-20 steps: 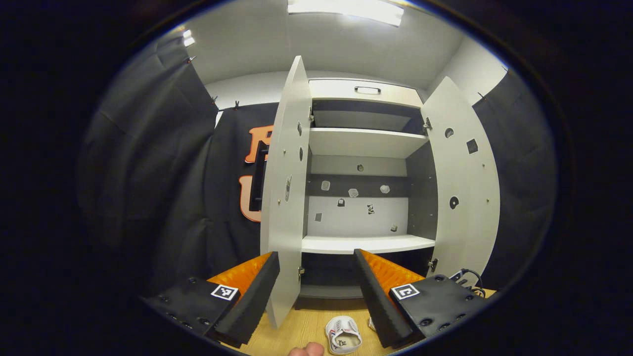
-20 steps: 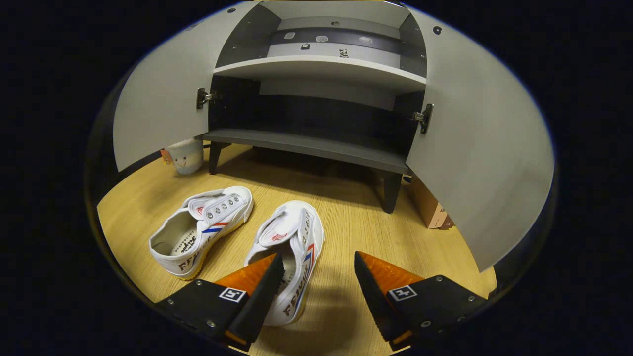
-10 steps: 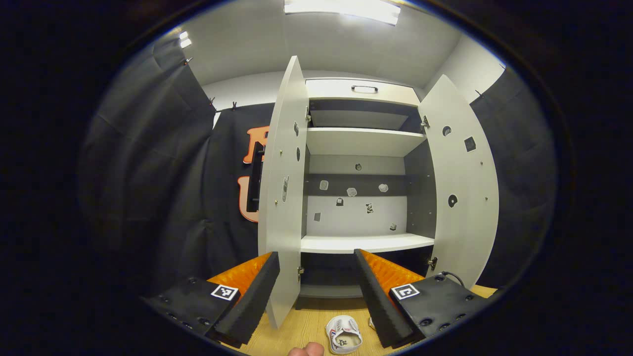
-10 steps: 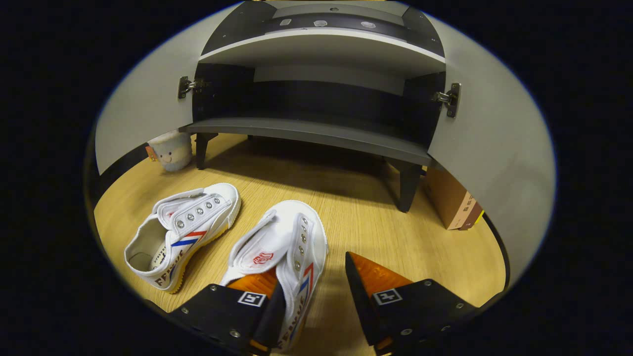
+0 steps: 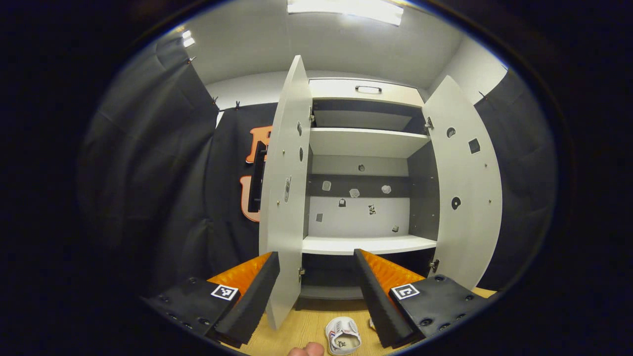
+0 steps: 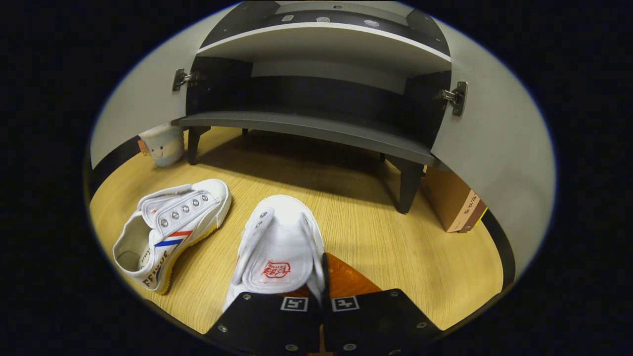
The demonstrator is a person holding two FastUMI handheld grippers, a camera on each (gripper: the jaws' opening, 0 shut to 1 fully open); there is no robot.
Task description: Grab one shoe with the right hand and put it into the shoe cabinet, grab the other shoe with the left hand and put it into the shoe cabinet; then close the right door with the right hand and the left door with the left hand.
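Two white canvas shoes lie on the wooden floor in front of the open shoe cabinet (image 6: 306,129). In the right gripper view, my right gripper (image 6: 319,269) is shut on the side wall of the nearer shoe (image 6: 282,232), one finger inside its opening and the other outside. The second shoe (image 6: 168,222) lies to its left, toe toward the cabinet. In the left gripper view, my left gripper (image 5: 316,262) is held high and open, empty, facing the cabinet's white shelf (image 5: 368,243). One shoe (image 5: 342,336) shows far below between its fingers.
Both cabinet doors stand wide open, the left door (image 5: 287,198) and the right door (image 5: 465,188). A small plush mug (image 6: 162,143) sits by the cabinet's left leg. A cardboard box (image 6: 452,202) stands behind the right door (image 6: 494,163). A fingertip (image 5: 306,350) shows at the bottom edge.
My right gripper moved down onto the nearer shoe and shut on its side wall; the shoe turned to point straight ahead. My left gripper barely moved.
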